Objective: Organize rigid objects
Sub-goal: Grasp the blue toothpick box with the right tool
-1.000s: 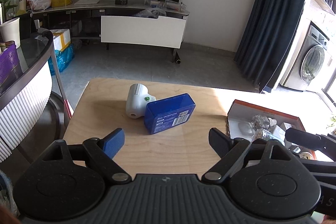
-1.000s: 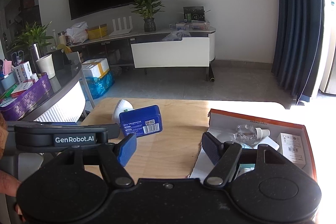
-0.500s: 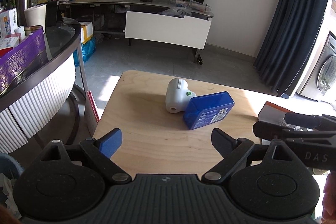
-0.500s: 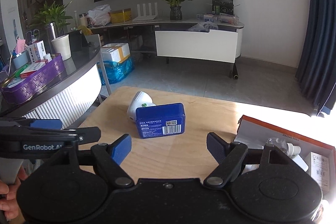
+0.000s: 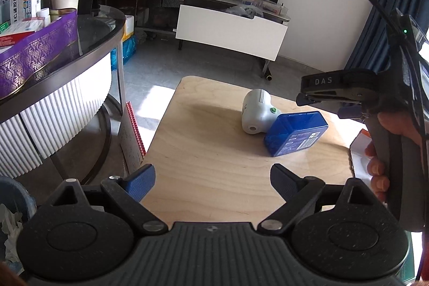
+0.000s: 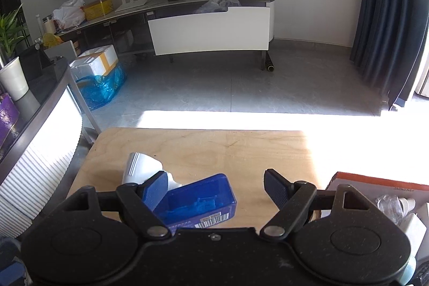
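Right claw (image 6: 215,185) advanced over blue box (image 6: 197,203), lower centre; jaws just widened.
Both claws wide, empty, to straddle it; left claw (image 5: 211,180) waits back.

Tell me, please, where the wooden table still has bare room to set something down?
The wooden table is bare along its left side and near edge, from the white device toward the left gripper. In the right wrist view, the far sunlit strip is free too. It is crowded where the blue box leans on the device, and by the cardboard tray.

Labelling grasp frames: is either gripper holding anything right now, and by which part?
Nothing is held. Left gripper is open over bare wood. Right gripper is open above the blue plastic box, its fingers not touching it.
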Motion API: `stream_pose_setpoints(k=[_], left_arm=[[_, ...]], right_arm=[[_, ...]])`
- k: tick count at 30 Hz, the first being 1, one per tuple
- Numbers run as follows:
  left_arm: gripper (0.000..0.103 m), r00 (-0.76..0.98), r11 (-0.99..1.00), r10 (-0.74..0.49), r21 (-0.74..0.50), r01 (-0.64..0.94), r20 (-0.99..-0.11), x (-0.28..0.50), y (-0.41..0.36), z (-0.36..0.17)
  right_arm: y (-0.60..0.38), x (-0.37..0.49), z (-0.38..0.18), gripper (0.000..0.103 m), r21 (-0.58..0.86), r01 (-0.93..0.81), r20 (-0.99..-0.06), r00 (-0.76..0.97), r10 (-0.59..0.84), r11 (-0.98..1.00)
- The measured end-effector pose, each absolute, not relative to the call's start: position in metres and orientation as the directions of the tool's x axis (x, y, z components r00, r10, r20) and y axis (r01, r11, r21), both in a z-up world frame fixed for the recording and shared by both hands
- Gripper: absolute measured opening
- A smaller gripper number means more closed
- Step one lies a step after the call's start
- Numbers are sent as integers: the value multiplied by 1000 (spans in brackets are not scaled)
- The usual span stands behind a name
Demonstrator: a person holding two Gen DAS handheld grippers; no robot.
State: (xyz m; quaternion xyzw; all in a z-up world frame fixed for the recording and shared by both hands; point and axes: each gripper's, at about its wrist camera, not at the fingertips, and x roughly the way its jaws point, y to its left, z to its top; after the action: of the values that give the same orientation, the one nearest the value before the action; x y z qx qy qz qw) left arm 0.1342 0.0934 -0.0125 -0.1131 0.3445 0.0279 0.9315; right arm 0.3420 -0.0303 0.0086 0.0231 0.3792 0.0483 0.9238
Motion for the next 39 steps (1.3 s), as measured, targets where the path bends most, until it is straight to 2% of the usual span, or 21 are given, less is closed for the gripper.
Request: stream_pose_setpoints(k=[4, 8, 12, 19, 23, 27, 31, 33, 37, 39], left_arm=[[95, 759, 971, -20, -195, -141, -650, 136, 98, -14], [95, 759, 971, -22, -195, -139, -651, 139, 98, -17], [95, 758, 971, -27, -196, -135, -652, 140, 96, -19], [95, 754, 974, -35, -190, -120, -656, 139, 90, -22], [95, 755, 973, -25, -189, -132, -655, 136, 94, -19], [95, 758, 972, -9, -185, -147, -652, 133, 99, -18], [95, 757, 968, 10, -182, -170, -653, 133, 106, -17], [95, 759, 968, 12, -184, -172, -651, 134, 108, -16], [95, 765, 971, 1, -181, -154, -644, 141, 106, -15], [99, 775, 976, -11, -176, -130, -632, 149, 100, -14]], right_arm=[[-28, 352, -4, 93, 37, -74, -736, 673, 77, 997], [-41, 327, -10, 93, 3, -88, -742, 668, 62, 996], [-70, 291, -12, 93, 46, -61, -730, 680, 76, 997], [-96, 264, -9, 96, 320, 92, -734, 654, 185, 943], [-87, 275, -5, 96, 396, 271, -741, 658, 131, 877], [-67, 301, -8, 96, 351, 369, -788, 613, 58, 861], [-49, 311, -23, 96, 277, 392, -827, 562, 10, 877], [-46, 310, -29, 101, 266, 336, -833, 552, 40, 903], [-52, 296, -32, 99, 194, 173, -820, 569, 63, 966], [-66, 284, -32, 90, 170, 137, -806, 588, 58, 976]])
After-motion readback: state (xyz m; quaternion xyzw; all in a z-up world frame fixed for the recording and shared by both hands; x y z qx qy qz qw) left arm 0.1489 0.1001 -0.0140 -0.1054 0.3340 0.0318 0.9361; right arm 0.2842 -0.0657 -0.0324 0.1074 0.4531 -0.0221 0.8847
